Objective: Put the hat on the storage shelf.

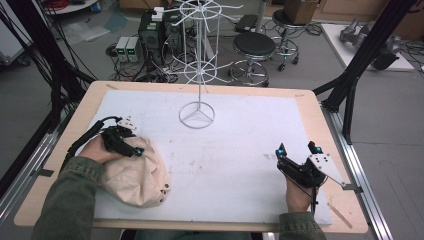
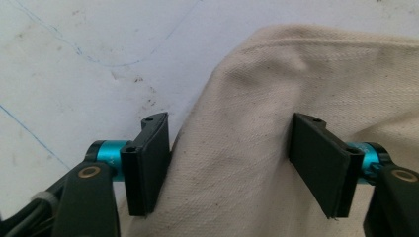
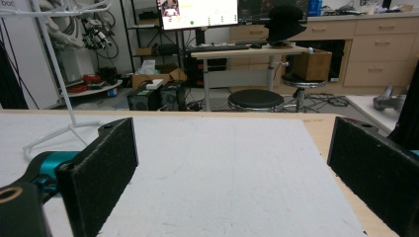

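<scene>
A beige cloth cap [image 1: 135, 175] lies crumpled on the white mat [image 1: 240, 150] at the front left. My left gripper [image 1: 136, 148] is lowered onto the cap's top. In the left gripper view a bulge of the beige cloth [image 2: 247, 148] sits between the jaws of the left gripper [image 2: 230, 163]; the left pad [image 2: 148, 168] rests against the fold's edge and the jaws stand fairly wide. My right gripper [image 1: 297, 148] rests at the front right, open, with only bare mat between the jaws of the right gripper [image 3: 232, 168].
A tall white wire rack [image 1: 198, 65] stands on a ring base at the back middle of the mat; its pole [image 3: 54, 74] is at the left of the right gripper view. Stools [image 1: 254, 47], computers and cables lie beyond the table's far edge.
</scene>
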A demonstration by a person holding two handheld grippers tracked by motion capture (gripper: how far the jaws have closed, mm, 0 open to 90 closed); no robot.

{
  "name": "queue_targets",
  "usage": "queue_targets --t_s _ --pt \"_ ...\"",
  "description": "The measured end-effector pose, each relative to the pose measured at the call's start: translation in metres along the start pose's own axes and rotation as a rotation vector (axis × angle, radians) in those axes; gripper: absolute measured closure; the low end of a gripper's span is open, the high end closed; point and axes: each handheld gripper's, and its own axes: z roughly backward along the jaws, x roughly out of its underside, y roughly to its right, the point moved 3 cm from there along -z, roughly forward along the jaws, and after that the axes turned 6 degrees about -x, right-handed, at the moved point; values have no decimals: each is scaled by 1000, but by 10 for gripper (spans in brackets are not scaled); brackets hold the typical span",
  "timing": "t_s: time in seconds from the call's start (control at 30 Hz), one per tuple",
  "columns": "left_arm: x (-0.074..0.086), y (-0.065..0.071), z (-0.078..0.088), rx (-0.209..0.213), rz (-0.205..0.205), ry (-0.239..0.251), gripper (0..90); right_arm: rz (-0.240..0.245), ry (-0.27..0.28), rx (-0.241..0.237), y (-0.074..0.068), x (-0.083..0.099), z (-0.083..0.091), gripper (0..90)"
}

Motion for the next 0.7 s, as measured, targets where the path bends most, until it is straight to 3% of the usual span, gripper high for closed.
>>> queue_targets --t_s 0.1,0.23,0.27,0.47,0.6,0.7 --pt "0 0 2 -7 -22 7 386 1 0 0 0 0 0 44" --pt "0 3 3 -35 -82 12 462 0 -1 3 1 0 0 44" --pt "0 4 4 -46 -94 14 523 -3 1 3 0 0 0 44" --pt "-4 9 4 -143 -192 19 662 -6 2 4 1 0 1 44" --pt "-9 9 4 -233 -172 52 776 -4 1 3 1 0 0 44" --pt "-8 4 6 -214 -136 72 789 -2 3 5 2 0 0 44"
